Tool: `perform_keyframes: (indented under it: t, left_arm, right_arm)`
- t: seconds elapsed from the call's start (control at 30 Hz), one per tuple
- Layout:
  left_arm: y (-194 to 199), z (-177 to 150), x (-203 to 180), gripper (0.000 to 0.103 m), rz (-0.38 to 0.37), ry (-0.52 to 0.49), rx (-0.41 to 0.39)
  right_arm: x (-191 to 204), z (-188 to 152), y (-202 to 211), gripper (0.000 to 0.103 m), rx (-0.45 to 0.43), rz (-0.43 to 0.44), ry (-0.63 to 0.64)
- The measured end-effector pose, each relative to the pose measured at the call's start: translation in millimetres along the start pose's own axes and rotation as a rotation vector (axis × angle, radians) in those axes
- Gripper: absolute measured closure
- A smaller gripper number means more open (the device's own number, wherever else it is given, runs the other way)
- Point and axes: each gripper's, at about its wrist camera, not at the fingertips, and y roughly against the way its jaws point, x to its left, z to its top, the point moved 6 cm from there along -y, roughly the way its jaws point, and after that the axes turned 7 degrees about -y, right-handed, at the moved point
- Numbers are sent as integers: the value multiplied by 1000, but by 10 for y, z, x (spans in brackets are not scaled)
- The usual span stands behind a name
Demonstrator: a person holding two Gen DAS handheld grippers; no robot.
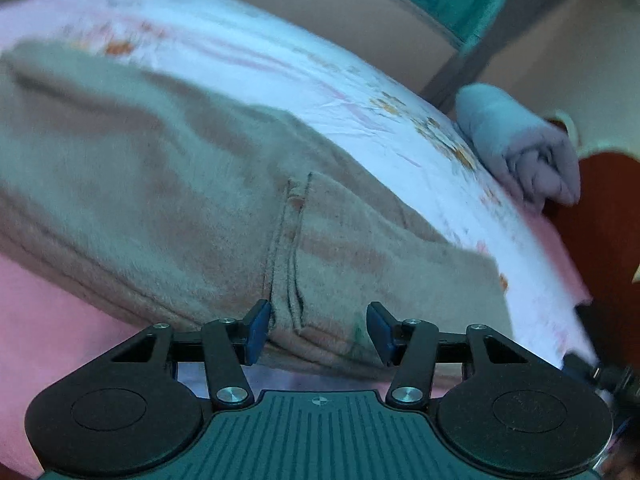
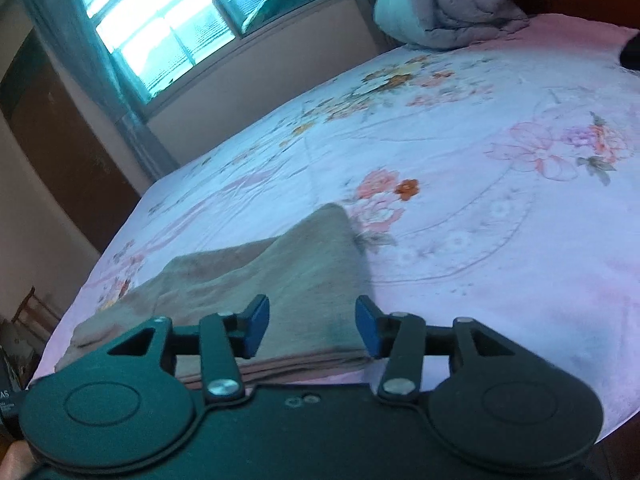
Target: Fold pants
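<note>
pants point(image 1: 200, 200) lie on the bed point(image 1: 360, 92), tan fleece spread over the floral sheet, near the front edge. from the right wrist view the same pants point(image 2: 304, 280) look already doubled: stacked layers show at the near edge, and one corner peaks up toward the middle of the bed.

left gripper point(image 1: 318, 330): jaws part open, blue pads either side of a seam or pocket line in the fabric, cloth edge between them. pads not visibly pressing, so i hold nothing there.

right gripper point(image 2: 310, 328): jaws part open, straddling the near folded edge. daylight shows between pads and cloth; no grip.

view on the left is motion-blurred, so fine detail of the seam is uncertain.

judgement: i am at the grasp for the next fold. to do it well: sink both sets of jaws low enough to catch every layer at the edge, not just the top one; close on both sides at matching points so the fold line runs straight; lift only enough to clear the sheet, or the floral sheet drags up with it. flatten the raised corner after the fold lands.

rolled grey blanket point(image 2: 452, 4) sits at the far end, well apart, no obstacle.
</note>
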Motion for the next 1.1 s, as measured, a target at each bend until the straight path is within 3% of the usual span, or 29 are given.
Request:
perform_keyframes:
  t: [0.07,0.1,0.13,0.27,0.4,0.53,0.67,0.7,0.73,0.8,0.83,0.93,1.0,1.1]
  left_arm:
    - [-81,-18,59,51,-20,60,10]
    - [-100,-29,73,62,-13,56,15]
    - [-117,-20,84,66,1,39,19]
    - [-173,-79,134,74,-11,23,17]
    - [-108,-35,172,83,-58,56,-38]
    - [64,19,122,84,-87,5,-135]
    - [103,22,189,85,-82,-10,-179]
    - [126,15,227,87,-71,-16,-193]
    - [110,9,256,100,-38,-30,-187]
    - [-4,-71,439,101,-3,11,-115]
    - [-35,-64,505,101,-28,56,-99]
    - [25,32,581,100,-1,66,-112]
    - [187,133,533,100,13,37,-177]
    - [215,301,341,97,-41,-24,-189]
  right_arm:
    - [-101,37,-40,62,4,0,-55]
    - [-150,55,-51,61,3,0,-79]
    - [-187,70,-52,60,0,1,-95]
    - [-319,84,-49,60,4,8,-143]
    - [-371,76,-52,57,10,12,-168]
    - [-374,76,-21,55,11,20,-162]
    - [-400,64,-30,53,25,22,-170]
    - [-397,66,-29,53,26,24,-168]
    - [-391,65,-30,52,27,25,-165]
    - [-380,59,-35,49,31,29,-157]
    - [-372,55,-46,49,34,28,-153]
    - [-326,87,-86,49,41,47,-153]
    - [-285,149,-80,49,17,62,-147]
    - [-228,273,-122,49,0,82,-143]
